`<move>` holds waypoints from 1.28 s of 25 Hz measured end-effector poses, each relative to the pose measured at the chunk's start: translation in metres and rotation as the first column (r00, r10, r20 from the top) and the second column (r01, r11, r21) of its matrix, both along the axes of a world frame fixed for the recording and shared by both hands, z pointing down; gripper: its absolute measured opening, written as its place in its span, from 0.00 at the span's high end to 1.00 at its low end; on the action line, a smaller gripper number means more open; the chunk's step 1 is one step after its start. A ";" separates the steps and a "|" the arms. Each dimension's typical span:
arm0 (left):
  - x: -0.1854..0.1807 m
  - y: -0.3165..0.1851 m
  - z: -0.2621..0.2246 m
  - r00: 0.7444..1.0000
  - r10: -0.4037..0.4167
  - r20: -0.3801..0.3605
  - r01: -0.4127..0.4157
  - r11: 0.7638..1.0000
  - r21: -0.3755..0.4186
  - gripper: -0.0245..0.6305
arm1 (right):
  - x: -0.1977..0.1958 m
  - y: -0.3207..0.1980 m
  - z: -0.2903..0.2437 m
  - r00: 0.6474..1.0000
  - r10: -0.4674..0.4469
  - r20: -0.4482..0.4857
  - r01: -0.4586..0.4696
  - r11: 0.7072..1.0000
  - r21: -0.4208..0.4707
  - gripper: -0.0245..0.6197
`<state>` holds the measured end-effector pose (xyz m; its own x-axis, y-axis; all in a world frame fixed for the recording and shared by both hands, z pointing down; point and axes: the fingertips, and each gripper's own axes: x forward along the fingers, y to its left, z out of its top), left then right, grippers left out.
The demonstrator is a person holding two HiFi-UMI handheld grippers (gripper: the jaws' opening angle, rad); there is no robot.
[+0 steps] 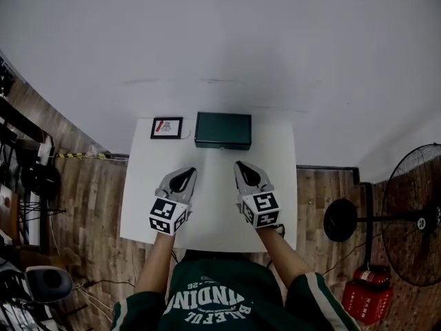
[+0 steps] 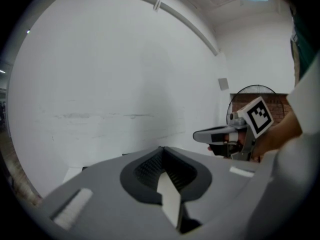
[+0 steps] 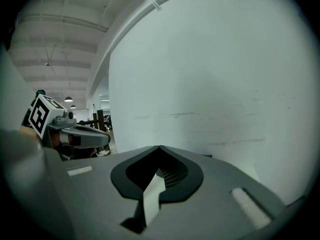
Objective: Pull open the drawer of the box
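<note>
Green box (image 1: pixel 222 130), drawer closed, sits at 12 o'clock on the white table (image 1: pixel 207 219). Left gripper (image 1: pixel 183 176) at 7 o'clock and right gripper (image 1: pixel 244 170) at 5 o'clock of it, jaws together, empty.

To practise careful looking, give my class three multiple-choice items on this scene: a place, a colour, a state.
1. In the head view, the framed picture lies where? A left of the box; B on it; C right of it.
2. The box's colour? A red; B dark green; C yellow.
3. The left gripper and right gripper are? A wide open; B gripping the box; C shut, empty.
Answers: 1 A: it lies beside the box's left end. 2 B: its top is dark green. 3 C: each gripper view shows jaws together, nothing between.
</note>
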<state>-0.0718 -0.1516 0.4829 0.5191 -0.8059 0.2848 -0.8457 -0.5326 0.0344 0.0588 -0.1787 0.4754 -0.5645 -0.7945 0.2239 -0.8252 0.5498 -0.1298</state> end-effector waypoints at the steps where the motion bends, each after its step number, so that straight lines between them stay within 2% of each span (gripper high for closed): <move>1: -0.001 -0.005 0.003 1.000 0.001 -0.003 -0.001 1.000 -0.006 0.89 | -0.002 -0.004 0.004 1.000 0.000 -0.001 0.000 1.000 -0.009 0.96; 18: -0.021 -0.060 0.073 0.999 0.012 -0.048 -0.019 0.987 -0.159 0.89 | -0.036 -0.054 0.120 1.000 0.008 -0.011 -0.010 0.975 -0.221 0.96; 21: -0.022 -0.063 0.078 0.998 0.010 -0.056 -0.019 0.985 -0.173 0.89 | -0.039 -0.062 0.140 1.000 0.015 -0.020 -0.020 0.963 -0.270 0.96; 25: -0.025 -0.064 0.086 0.998 0.016 -0.060 -0.027 0.980 -0.195 0.89 | -0.045 -0.072 0.167 0.999 0.031 -0.014 -0.034 0.934 -0.357 0.84; 27: -0.027 -0.066 0.090 0.998 0.017 -0.061 -0.029 0.978 -0.205 0.89 | -0.046 -0.080 0.181 0.999 0.049 -0.015 -0.051 0.918 -0.393 0.82; 32: -0.031 -0.068 0.098 0.997 0.021 -0.070 -0.036 0.974 -0.224 0.89 | -0.048 -0.097 0.213 0.994 0.054 -0.091 -0.088 0.895 -0.438 0.80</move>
